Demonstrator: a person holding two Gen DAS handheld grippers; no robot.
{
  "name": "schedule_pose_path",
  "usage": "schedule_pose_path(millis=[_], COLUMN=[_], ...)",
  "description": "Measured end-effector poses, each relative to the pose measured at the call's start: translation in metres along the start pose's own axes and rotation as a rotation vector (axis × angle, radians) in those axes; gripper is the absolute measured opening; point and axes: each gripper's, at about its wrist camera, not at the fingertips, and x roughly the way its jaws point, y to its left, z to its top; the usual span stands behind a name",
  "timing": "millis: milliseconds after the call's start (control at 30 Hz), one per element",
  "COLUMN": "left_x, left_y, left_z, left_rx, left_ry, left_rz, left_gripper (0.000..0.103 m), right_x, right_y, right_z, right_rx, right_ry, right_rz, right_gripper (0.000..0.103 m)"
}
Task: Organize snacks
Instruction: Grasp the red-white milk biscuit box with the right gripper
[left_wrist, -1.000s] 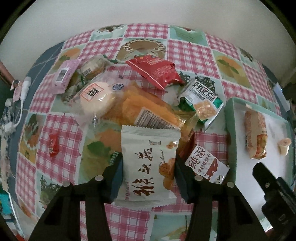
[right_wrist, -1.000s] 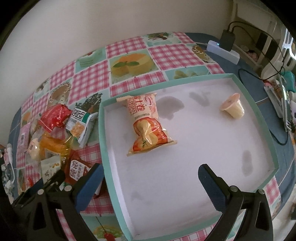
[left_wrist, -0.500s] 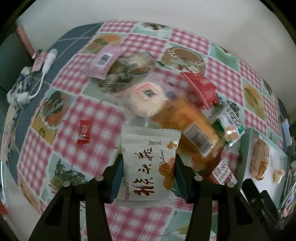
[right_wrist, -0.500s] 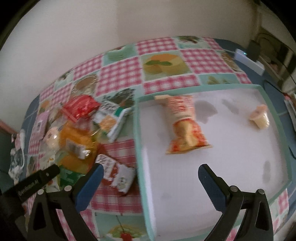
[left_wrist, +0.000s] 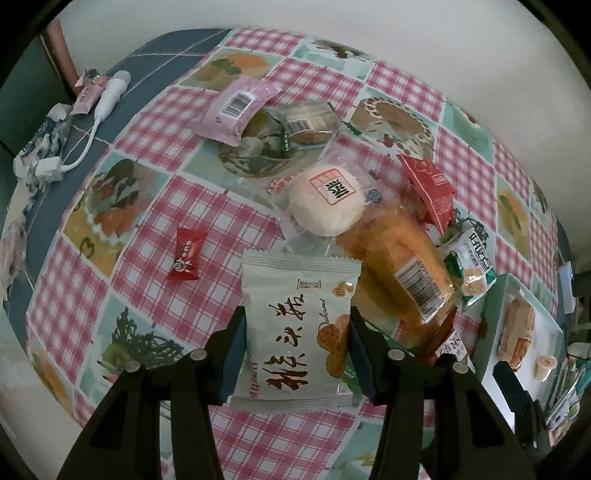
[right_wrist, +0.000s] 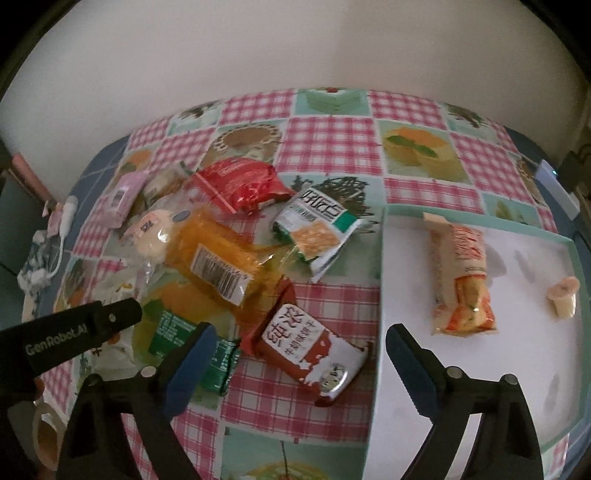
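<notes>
My left gripper (left_wrist: 297, 332) is shut on a pale snack packet with dark brush lettering (left_wrist: 295, 325), held above the checked tablecloth. Beyond it lies the snack pile: a round white bun (left_wrist: 325, 205), an orange bag (left_wrist: 402, 266), a red packet (left_wrist: 430, 190) and a pink packet (left_wrist: 236, 107). My right gripper (right_wrist: 299, 363) hangs over a red-and-white packet (right_wrist: 306, 347) that sits between its fingers untouched, and its jaws are closing. To its right a teal tray (right_wrist: 380, 280) holds an orange wrapped roll (right_wrist: 461, 280) and a small jelly cup (right_wrist: 563, 299).
A green packet (right_wrist: 218, 362) lies under the orange bag (right_wrist: 214, 258), and a green-white cracker packet (right_wrist: 317, 232) sits near the tray. A small red candy (left_wrist: 186, 254) lies alone on the cloth. A white cable and charger (left_wrist: 74, 147) rest at the table's left edge.
Both views have swung: the left gripper carried its packet leftward over the cloth, rolling. The right gripper moved left from over the tray to the red-and-white packet and its jaws narrowed.
</notes>
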Motion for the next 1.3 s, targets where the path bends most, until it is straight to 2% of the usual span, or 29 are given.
schedule_pose_path(millis=[533, 900, 1033, 1133, 1200, 1267, 1300], left_x=[0.005, 0.006, 0.007, 0.008, 0.009, 0.009, 0.009], left_y=[0.004, 0.004, 0.004, 0.005, 0.004, 0.004, 0.004], left_z=[0.002, 0.001, 0.001, 0.001, 0.002, 0.001, 0.001], left_rx=[-0.014, -0.01, -0.006, -0.005, -0.005, -0.005, -0.003], left_ry=[0.025, 0.031, 0.036, 0.04, 0.041, 0.04, 0.04], left_rz=[-0.014, -0.015, -0.012, -0.01, -0.009, -0.009, -0.008], left_gripper=[0.053, 0.053, 0.053, 0.053, 0.053, 0.053, 0.053], right_x=[0.027, 0.018, 0.019, 0.023, 0.027, 0.029, 0.029], right_y=[0.005, -0.009, -0.004, 0.0, -0.001, -0.002, -0.003], right_z=[-0.001, -0.006, -0.007, -0.01, -0.012, -0.013, -0.013], right_rx=[-0.026, 0.062, 0.029, -0.01, -0.02, -0.02, -0.018], right_ry=[0.06, 0.097, 0.092, 0.1, 0.108, 0.111, 0.11], right_rz=[0.026, 0.177, 0.132, 0.072, 0.05, 0.032, 0.023], right_gripper=[0.093, 0.092, 0.084, 0.07, 0.064, 0.048, 0.046])
